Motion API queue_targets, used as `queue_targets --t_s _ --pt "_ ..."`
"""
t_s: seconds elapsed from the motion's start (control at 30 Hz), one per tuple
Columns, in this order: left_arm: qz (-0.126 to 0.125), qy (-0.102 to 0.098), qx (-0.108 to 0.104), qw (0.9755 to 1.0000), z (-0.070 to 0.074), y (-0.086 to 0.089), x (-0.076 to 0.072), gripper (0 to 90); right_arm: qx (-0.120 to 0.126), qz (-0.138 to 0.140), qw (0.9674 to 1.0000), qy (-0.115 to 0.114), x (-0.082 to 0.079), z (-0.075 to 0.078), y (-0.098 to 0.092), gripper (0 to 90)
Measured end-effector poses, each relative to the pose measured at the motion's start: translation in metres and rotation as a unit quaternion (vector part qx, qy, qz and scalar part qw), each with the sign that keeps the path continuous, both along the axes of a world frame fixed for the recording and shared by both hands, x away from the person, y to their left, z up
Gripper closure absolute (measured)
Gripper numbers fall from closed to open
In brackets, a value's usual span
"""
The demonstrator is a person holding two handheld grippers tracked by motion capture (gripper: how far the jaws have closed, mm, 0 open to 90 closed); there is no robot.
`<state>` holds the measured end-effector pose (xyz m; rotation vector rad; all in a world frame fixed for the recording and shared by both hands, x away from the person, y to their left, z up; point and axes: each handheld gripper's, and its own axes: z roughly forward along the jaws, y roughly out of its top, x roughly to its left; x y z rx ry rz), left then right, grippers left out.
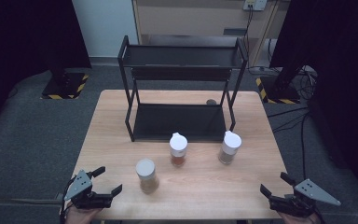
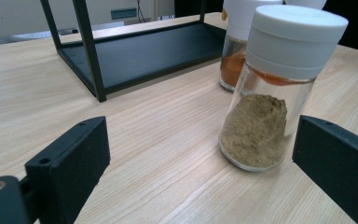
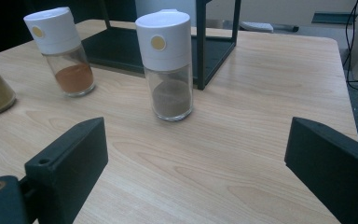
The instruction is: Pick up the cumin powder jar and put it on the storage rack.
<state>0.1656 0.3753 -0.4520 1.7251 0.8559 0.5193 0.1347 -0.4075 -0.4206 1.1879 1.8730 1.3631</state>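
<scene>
the left gripper [image 1: 108, 179] sat at the lower left of the high view, fingers spread and holding nothing, just left of the tan spice jar [image 1: 147, 175] on the tabletop [image 1: 200, 186]. the right gripper [image 1: 276, 183] sat at the lower right, fingers spread too, well apart from the brown spice jar [image 1: 230, 147]. the orange spice jar [image 1: 178, 149] stood between them, before the black rack [image 1: 182, 70].

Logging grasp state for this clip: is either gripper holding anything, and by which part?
Nothing is held: left gripper and right gripper are both open, apart from the jars.
</scene>
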Motion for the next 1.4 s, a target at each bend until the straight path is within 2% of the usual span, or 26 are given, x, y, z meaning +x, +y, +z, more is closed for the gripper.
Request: queue_targets --t_s 0.63,0.73,1.03,1.23,1.4 --pt "0.001 0.003 -0.002 1.0000 0.001 0.000 -0.003 2.2 0.006 -0.004 1.0000 -0.003 -0.002 0.000 -0.001 5.4" --pt "0.003 0.010 -0.015 0.9998 0.001 0.001 -0.002 2.2 0.008 -0.002 1.0000 0.000 -0.001 0.000 -0.001 5.7" --pt "0.005 0.015 -0.019 0.9997 0.004 -0.002 -0.002 2.4 0.010 -0.001 0.9999 0.000 -0.001 0.000 -0.002 5.6" --pt "0.007 0.012 -0.022 0.9997 0.011 -0.002 -0.007 2.2 0.008 -0.001 1.0000 0.000 -0.001 0.000 -0.001 5.6" --pt "0.005 0.009 -0.016 0.9998 0.023 -0.001 -0.013 2.0 0.008 0.000 1.0000 0.001 -0.001 0.000 -0.001 5.6"
